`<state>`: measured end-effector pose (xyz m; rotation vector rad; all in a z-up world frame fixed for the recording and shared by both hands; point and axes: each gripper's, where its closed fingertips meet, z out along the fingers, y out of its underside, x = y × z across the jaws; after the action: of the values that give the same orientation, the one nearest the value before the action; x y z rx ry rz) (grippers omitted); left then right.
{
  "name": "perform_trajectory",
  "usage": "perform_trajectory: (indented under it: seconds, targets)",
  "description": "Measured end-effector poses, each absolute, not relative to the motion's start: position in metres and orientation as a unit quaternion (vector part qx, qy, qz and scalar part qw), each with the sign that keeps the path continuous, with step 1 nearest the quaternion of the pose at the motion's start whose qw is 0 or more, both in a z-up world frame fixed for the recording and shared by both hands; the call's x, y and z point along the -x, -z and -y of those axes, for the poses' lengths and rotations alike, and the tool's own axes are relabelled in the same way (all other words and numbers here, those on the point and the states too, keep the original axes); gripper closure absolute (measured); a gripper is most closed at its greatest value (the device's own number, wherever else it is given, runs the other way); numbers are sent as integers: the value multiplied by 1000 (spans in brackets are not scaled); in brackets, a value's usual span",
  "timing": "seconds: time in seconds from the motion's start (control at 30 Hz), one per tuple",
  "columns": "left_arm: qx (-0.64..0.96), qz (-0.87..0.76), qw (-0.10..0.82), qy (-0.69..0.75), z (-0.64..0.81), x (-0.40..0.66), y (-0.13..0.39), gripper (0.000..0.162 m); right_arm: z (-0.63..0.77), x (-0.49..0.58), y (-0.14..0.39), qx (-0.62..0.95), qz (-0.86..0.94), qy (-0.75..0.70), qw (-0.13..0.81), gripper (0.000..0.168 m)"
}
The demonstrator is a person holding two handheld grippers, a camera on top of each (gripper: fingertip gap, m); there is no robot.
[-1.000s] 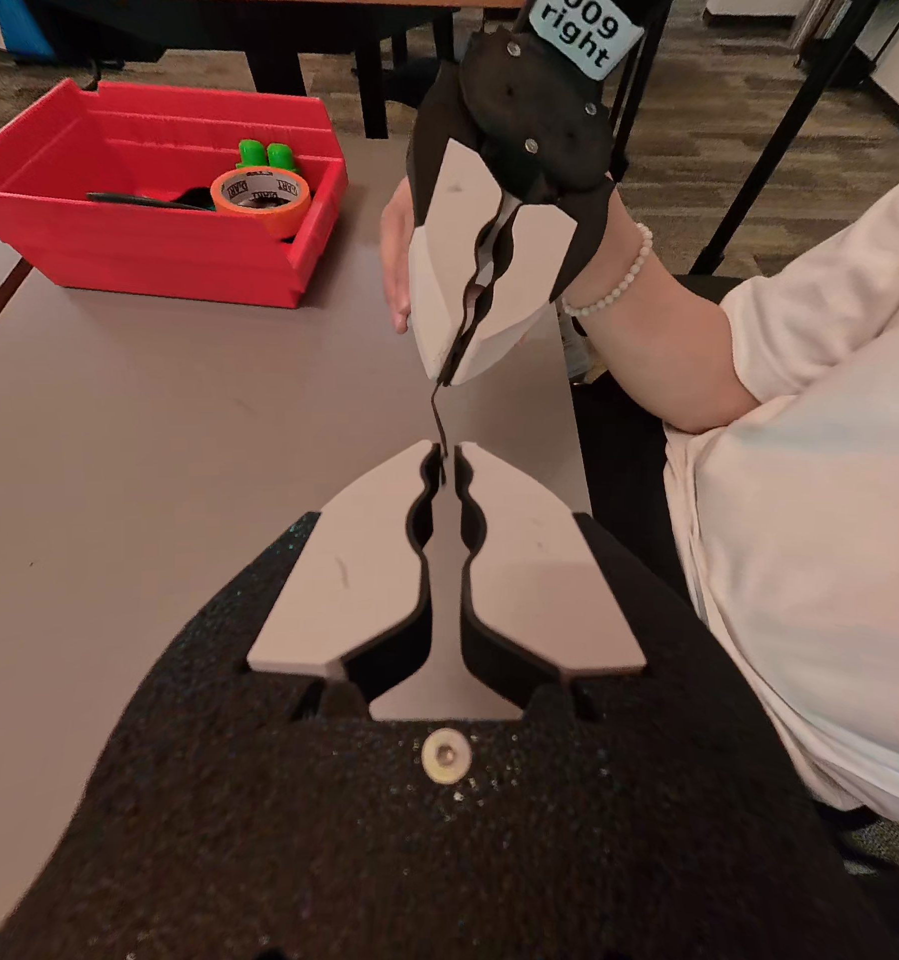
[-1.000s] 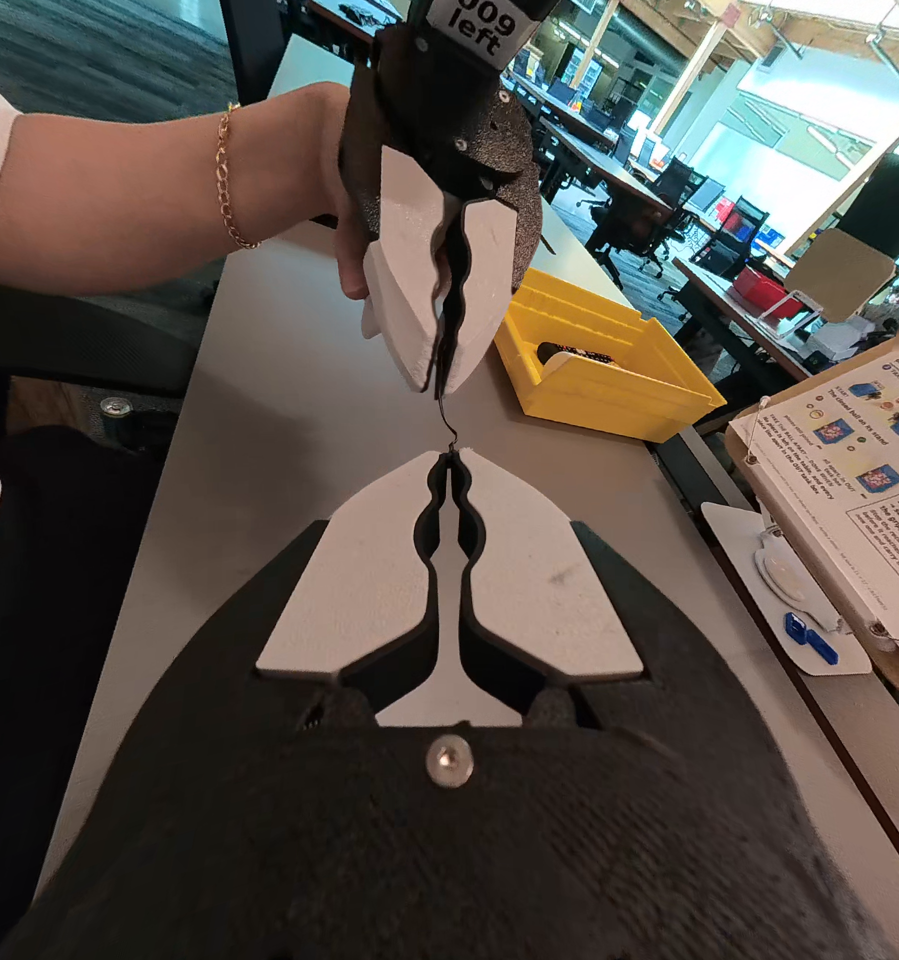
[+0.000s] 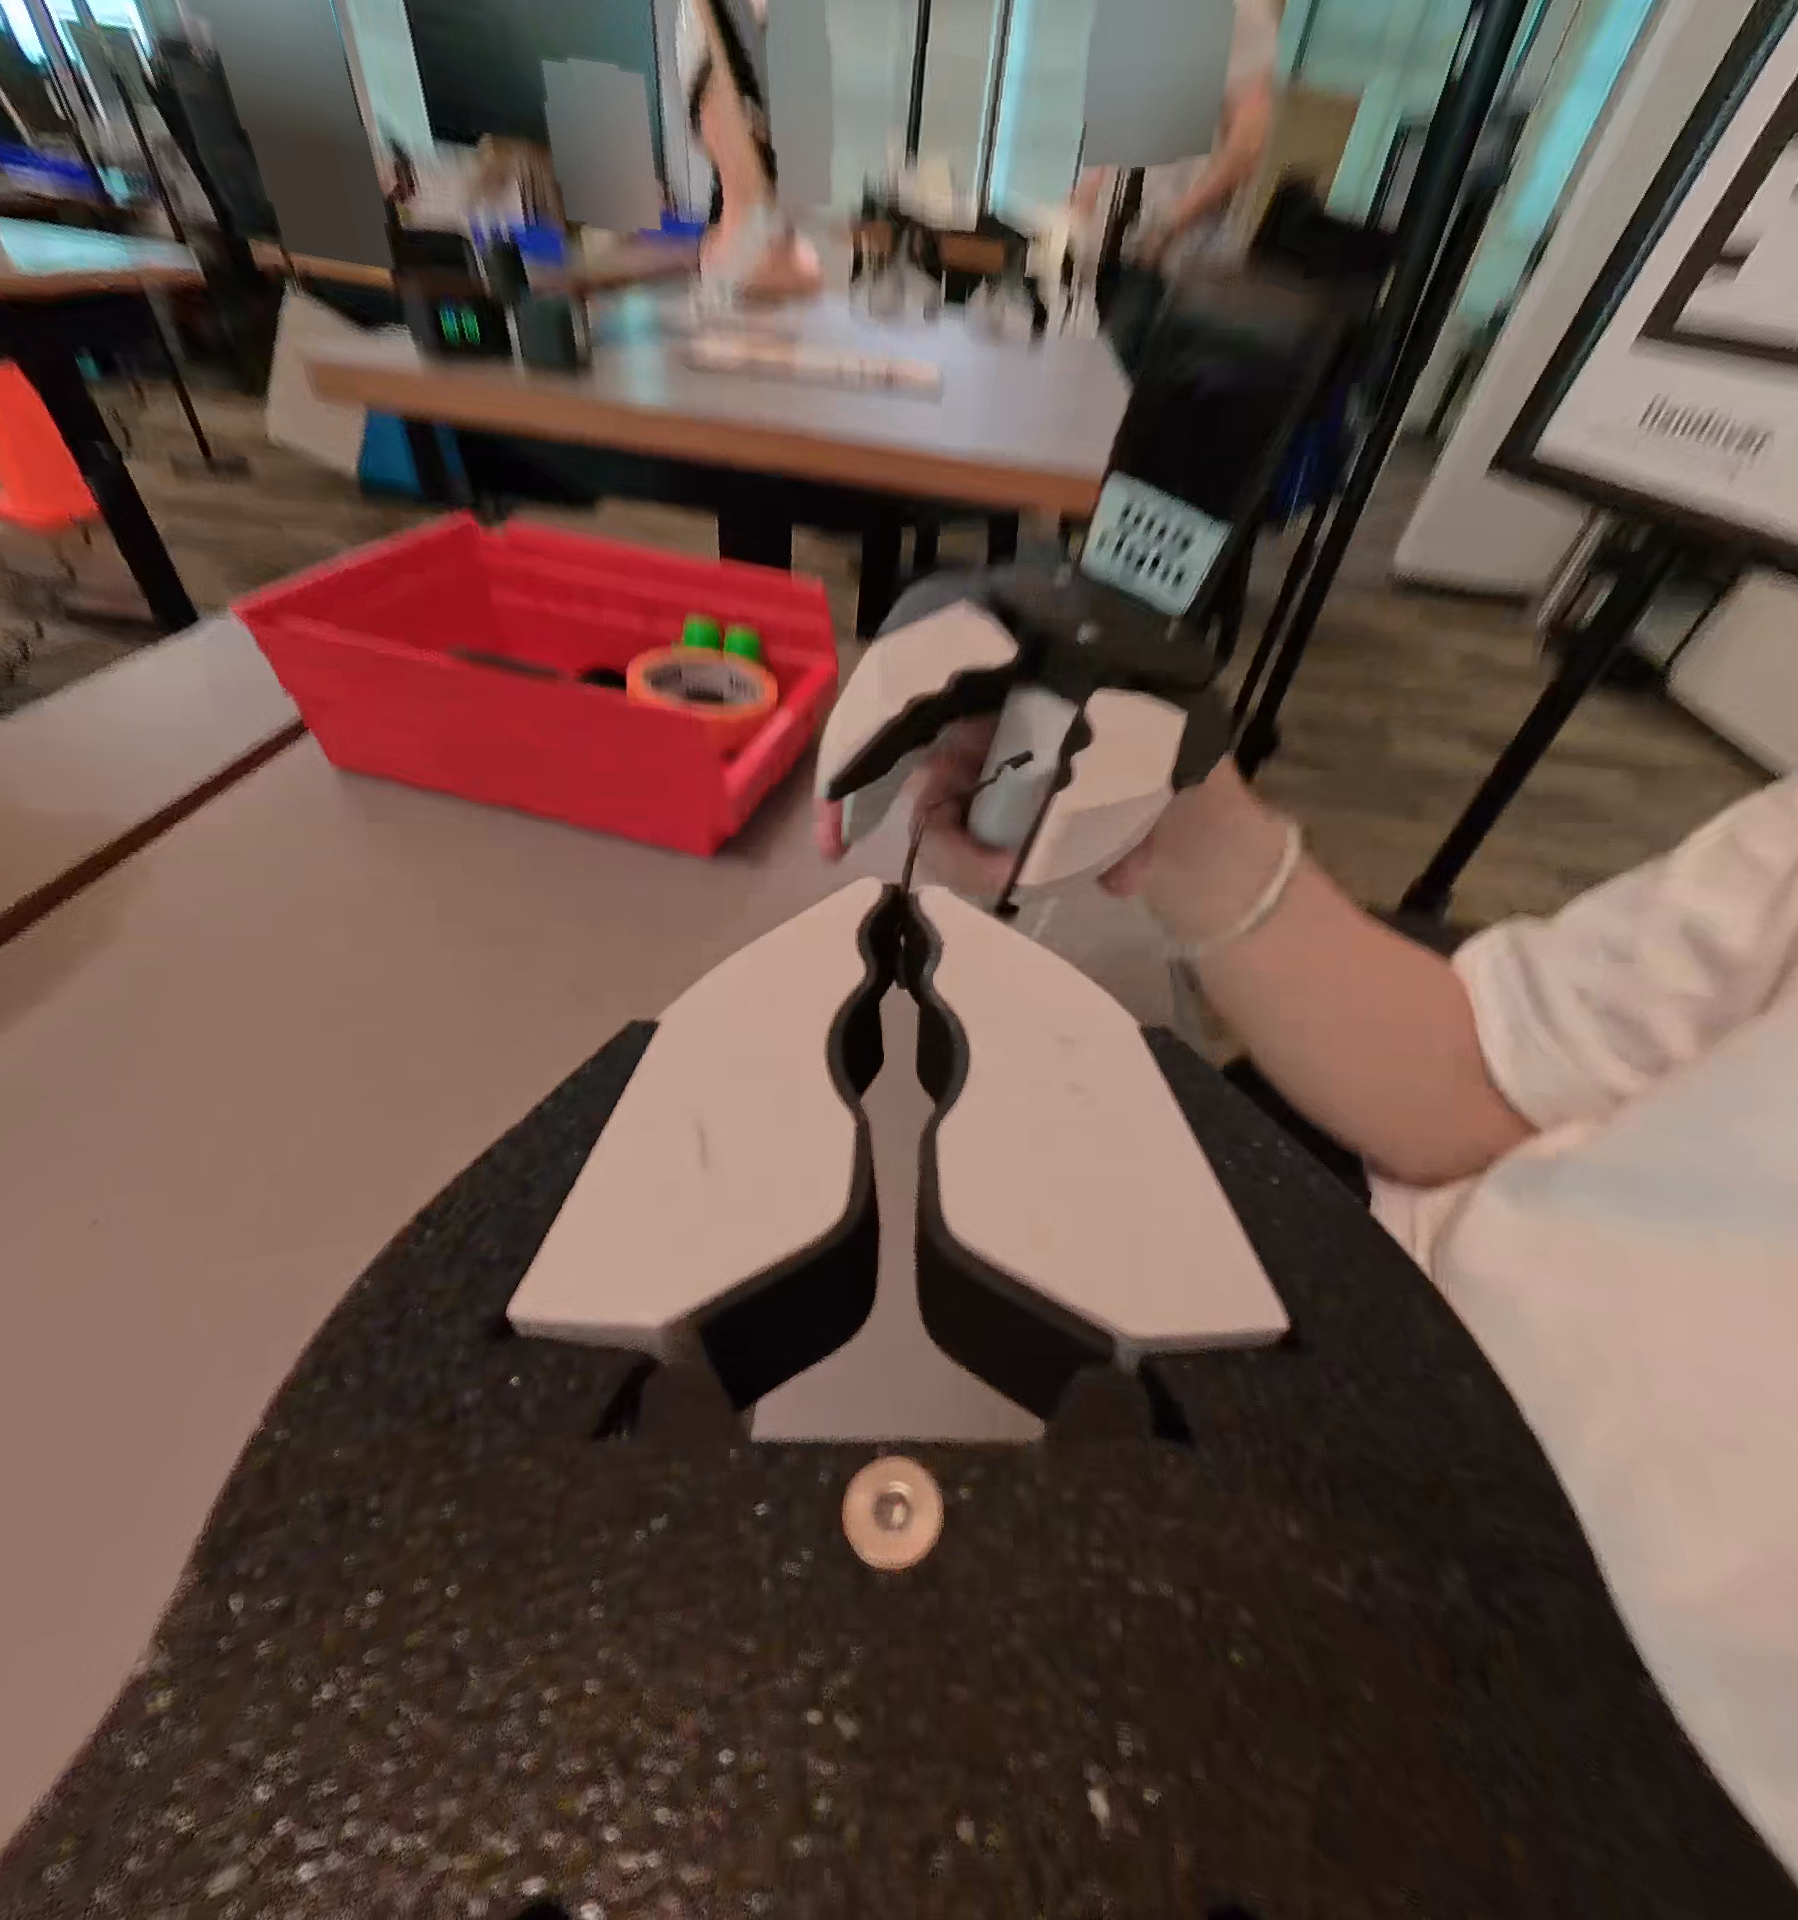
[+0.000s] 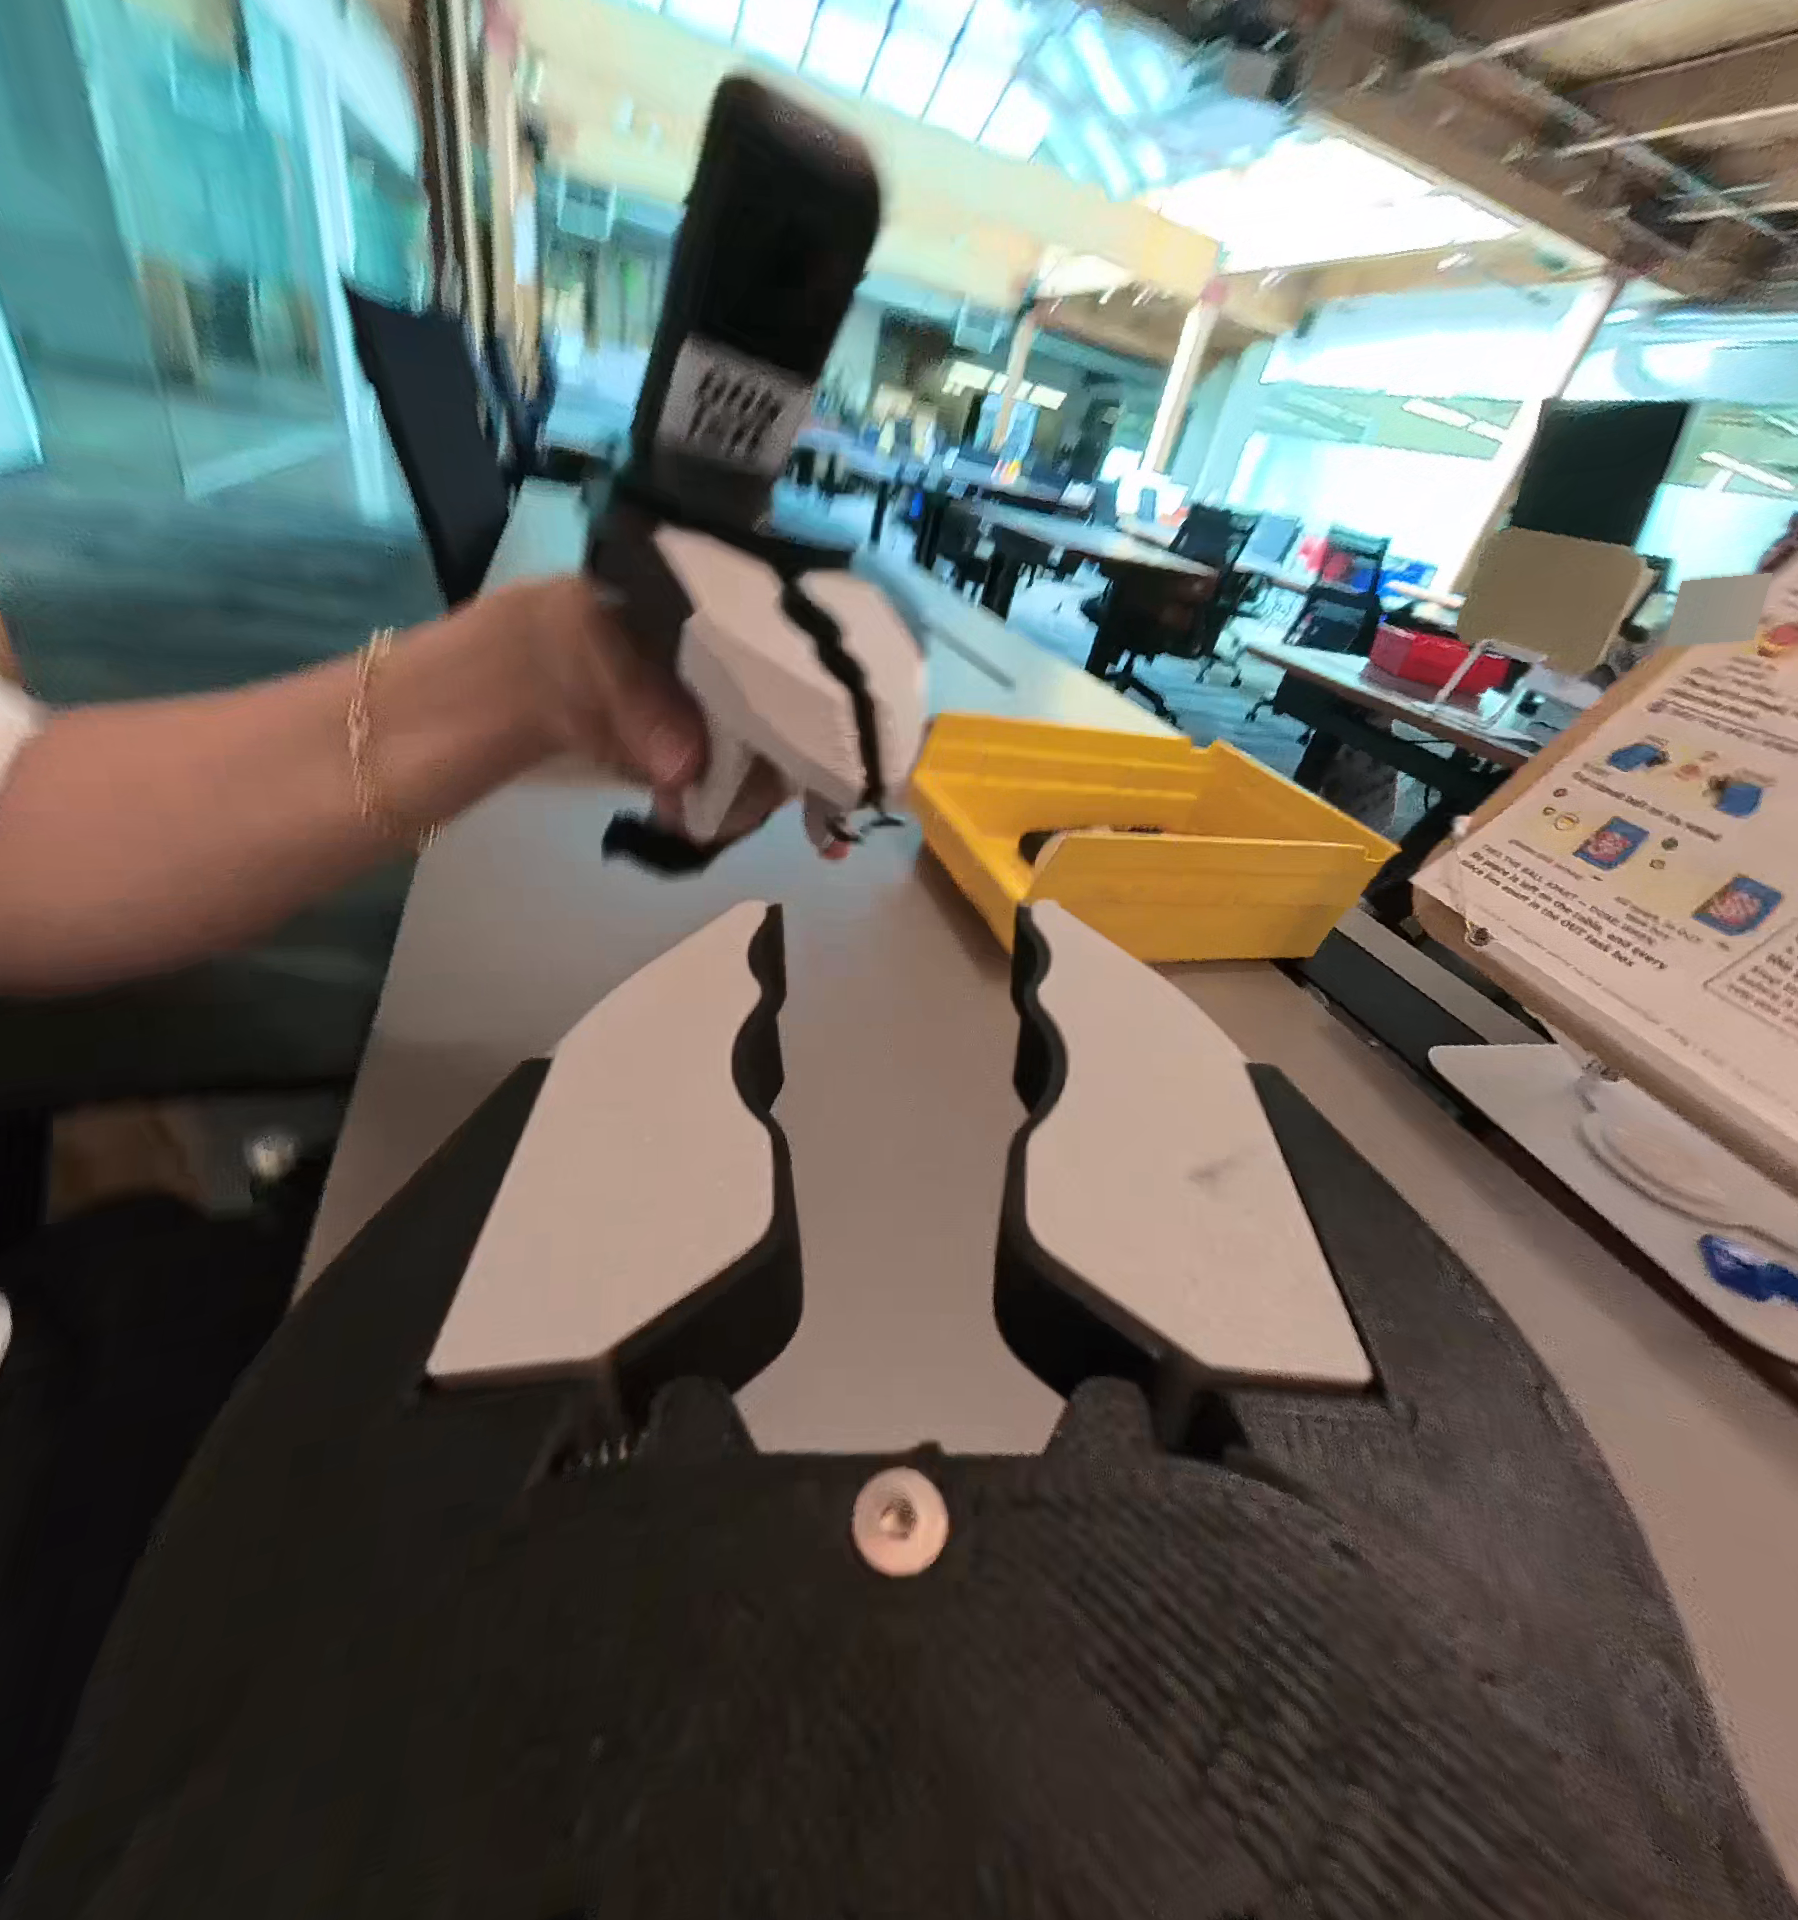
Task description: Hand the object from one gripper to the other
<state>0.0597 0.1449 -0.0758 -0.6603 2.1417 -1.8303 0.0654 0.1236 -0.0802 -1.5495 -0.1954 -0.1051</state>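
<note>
The object is a thin black wire-like strip (image 3: 914,852). My left gripper (image 3: 900,906) is shut on its lower end, and the strip sticks up past the fingertips. My right gripper (image 4: 900,914) is open and empty. In the left wrist view the right gripper (image 3: 921,854) is just beyond the strip, with its jaws spread on either side of it and not touching it. In the right wrist view the left gripper (image 4: 859,805) is held in a hand up and to the left, shut, with a bit of the black strip (image 4: 879,821) at its tip.
A red bin (image 3: 407,686) with an orange tape roll (image 3: 703,681) stands at the far left of the grey table (image 3: 251,1039). A yellow bin (image 4: 1238,894) stands on the table's right side. An instruction board (image 4: 1705,883) stands at the right edge. The person's arm and torso are on the right. The grippers are tip to tip, or close to it.
My right gripper has opened and let go of the black strip. My left gripper keeps hold of it. Both grippers have tilted and drawn slightly apart.
</note>
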Motion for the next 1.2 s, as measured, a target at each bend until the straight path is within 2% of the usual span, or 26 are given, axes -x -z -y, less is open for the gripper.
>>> perform_trajectory:
  seconds: [0.07, 0.17, 0.3, 0.47, 0.83, 0.87, 0.93, 1.07, 1.2]
  targets:
    - [235, -687, 126, 676, -146, -64, 64, 162, -125, -73, 68, 660, 39, -2, 750, 129]
    - [245, -634, 114, 725, -148, -69, 56, 162, -129, -75, 53, 609, 14, -30, 792, 143]
    - [254, -590, 93, 761, -146, -72, 55, 162, -139, -77, 52, 601, 15, 21, 799, 151]
    - [246, -572, 80, 778, -144, -69, 58, 162, -145, -69, 47, 581, 12, -11, 814, 166]
    - [254, -586, 117, 761, -149, -71, 66, 162, -154, -73, 55, 605, 14, 25, 795, 167]
    - [258, -599, 130, 747, -149, -72, 69, 161, -154, -74, 57, 616, 12, 29, 787, 167]
    - [262, -631, 195, 703, -152, -76, 74, 145, -154, -80, 64, 639, 3, 52, 767, 168]
    - [191, -688, 359, 601, -147, -68, 66, 141, -157, -94, 82, 693, 7, 159, 703, 168]
    - [167, -722, 445, 503, -139, -68, 67, 144, -165, -93, 91, 720, 36, 231, 653, 167]
